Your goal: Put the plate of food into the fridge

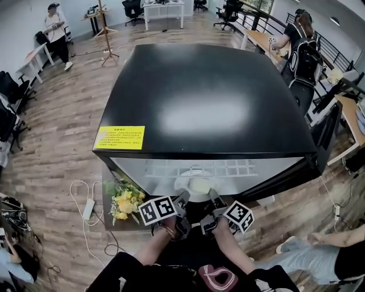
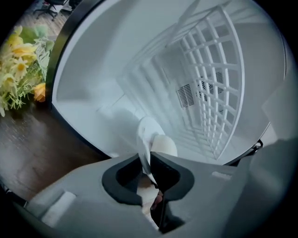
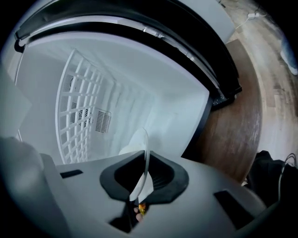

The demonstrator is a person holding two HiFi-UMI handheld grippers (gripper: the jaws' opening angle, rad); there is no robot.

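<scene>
Wooden floor (image 1: 63, 131) runs through an open office, with desks (image 1: 162, 8) and people standing (image 1: 55, 31) far behind a black fridge (image 1: 211, 97) seen from above. Its door (image 1: 296, 171) is swung open at the right, showing the white inside.

Close below the camera, the left gripper (image 1: 183, 199) and the right gripper (image 1: 214, 201) sit side by side, each carrying its marker cube. In the left gripper view the left gripper (image 2: 146, 165) has its jaws pinched on the thin rim of a white plate (image 2: 146, 132), which runs edge-on up between them. A pale rounded lump of food (image 2: 164, 145) sits on the plate just past the jaws. The right gripper (image 3: 143, 169) is clamped on the rim of the same plate (image 3: 141, 142), again seen edge-on as a narrow white blade.

From the head view the plate (image 1: 197, 188) is round, so it has no long axis. It lies about flat, face up, the near rim held at two points towards the person and the far rim pointing into the fridge. It is at the mouth of the fridge, just in front of a white wire shelf (image 1: 194, 168). No view shows whether it rests on anything inside.

Both gripper views look along the wire shelf (image 2: 214, 79) (image 3: 79, 107) to a small vent grille (image 2: 186, 95) on the back wall. A bunch of yellow flowers (image 1: 126, 202) (image 2: 21, 69) lies on the floor just left of the opening. A yellow label (image 1: 120, 137) is stuck on the fridge top.
</scene>
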